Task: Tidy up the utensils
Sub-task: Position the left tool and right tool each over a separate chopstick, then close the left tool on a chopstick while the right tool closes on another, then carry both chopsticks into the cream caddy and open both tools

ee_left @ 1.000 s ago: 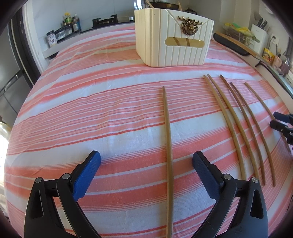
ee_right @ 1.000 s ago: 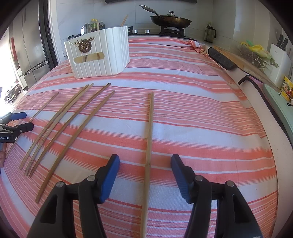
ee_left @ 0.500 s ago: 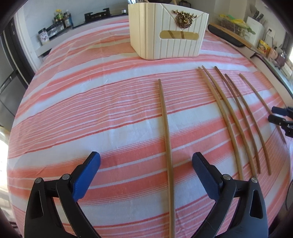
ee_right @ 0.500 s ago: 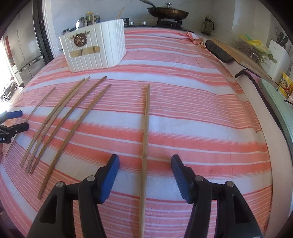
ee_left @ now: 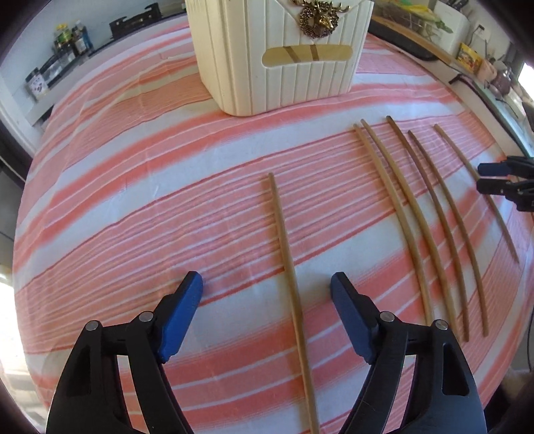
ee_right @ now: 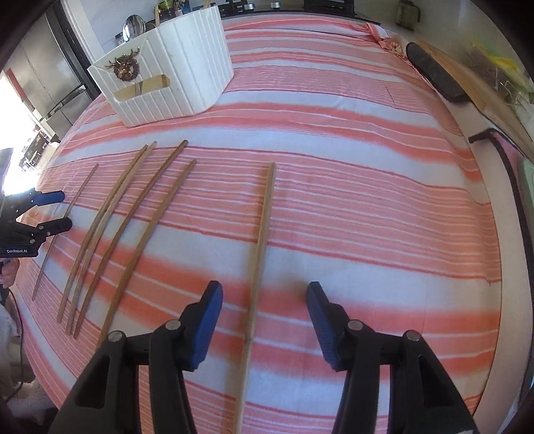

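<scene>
A counter covered by a striped cloth (ee_left: 140, 207), in pink-orange and white bands, is shown in both wrist views.

In the left wrist view, the left gripper (ee_left: 266, 287) is seen at the near edge, pointing steeply down. Its jaws have just been closing but stand spread; a single chopstick (ee_left: 287, 267) lies flat on the cloth between the blue pads (ee_left: 187, 310), touched by neither pad. It runs from the near edge toward the far side. A white ribbed holder (ee_left: 277, 66), bearing a gold deer emblem (ee_left: 318, 20) and a slot handle, stands upright toward the far edge. To the right of the single chopstick, well apart from it, a group of four chopsticks (ee_left: 430, 213) lies roughly parallel. A further chopstick (ee_left: 460, 157) lies nearest the right edge, and the right gripper (ee_left: 490, 177) is seen astride it, without contact that can be confirmed.

In the right wrist view, the same five pieces appear at the left: the left gripper (ee_right: 53, 212) beside the outermost one (ee_right: 66, 227), then the group of four (ee_right: 133, 227). The holder (ee_right: 173, 76) stands at the far left of the counter, with spoon and stick ends showing above its rim. The right gripper (ee_right: 265, 290) is at the near edge; its jaws have just been closing and remain parted, with a chopstick (ee_right: 262, 240) lying on the cloth between the pads (ee_right: 208, 320), clear of both. A dark flat utensil (ee_right: 434, 73) rests along the right edge of the counter.
</scene>
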Action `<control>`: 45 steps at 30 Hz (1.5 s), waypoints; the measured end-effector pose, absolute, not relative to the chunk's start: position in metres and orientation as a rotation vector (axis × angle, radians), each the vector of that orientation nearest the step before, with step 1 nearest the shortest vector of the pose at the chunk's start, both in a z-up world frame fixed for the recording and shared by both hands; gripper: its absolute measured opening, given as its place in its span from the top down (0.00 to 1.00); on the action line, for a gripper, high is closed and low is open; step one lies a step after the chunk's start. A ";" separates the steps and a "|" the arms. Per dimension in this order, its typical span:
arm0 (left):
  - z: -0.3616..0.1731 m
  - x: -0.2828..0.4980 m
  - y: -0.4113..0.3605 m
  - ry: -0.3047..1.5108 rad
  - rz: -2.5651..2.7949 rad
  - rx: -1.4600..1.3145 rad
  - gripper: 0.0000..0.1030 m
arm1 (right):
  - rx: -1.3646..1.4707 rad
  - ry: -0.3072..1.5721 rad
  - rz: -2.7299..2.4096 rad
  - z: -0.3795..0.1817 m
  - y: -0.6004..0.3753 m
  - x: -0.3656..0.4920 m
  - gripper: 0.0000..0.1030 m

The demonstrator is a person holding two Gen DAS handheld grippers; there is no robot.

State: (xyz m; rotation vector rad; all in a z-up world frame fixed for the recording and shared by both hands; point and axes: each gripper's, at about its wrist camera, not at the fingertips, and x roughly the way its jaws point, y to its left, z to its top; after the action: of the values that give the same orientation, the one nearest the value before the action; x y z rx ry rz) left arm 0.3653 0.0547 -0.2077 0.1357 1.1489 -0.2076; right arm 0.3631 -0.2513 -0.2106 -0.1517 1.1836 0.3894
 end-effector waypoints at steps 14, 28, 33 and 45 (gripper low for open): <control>-0.186 0.395 0.064 1.064 -0.161 0.002 0.97 | -0.088 1.112 0.376 -0.203 -0.223 0.426 0.93; -0.063 0.310 0.094 0.703 -0.265 -0.126 0.97 | -0.002 0.682 0.515 -0.061 -0.256 0.306 0.93; -0.042 0.292 0.098 0.642 -0.271 -0.149 0.97 | -0.025 0.597 0.527 -0.038 -0.247 0.296 0.93; 0.007 0.284 0.112 0.541 -0.300 -0.192 0.97 | -0.031 0.495 0.532 -0.007 -0.234 0.306 0.93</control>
State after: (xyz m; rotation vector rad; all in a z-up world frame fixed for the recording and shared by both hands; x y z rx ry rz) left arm 0.2840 0.1123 0.0071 -0.1922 0.5412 -0.2997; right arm 0.3064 -0.2339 -0.0065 -0.0313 0.4950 0.5323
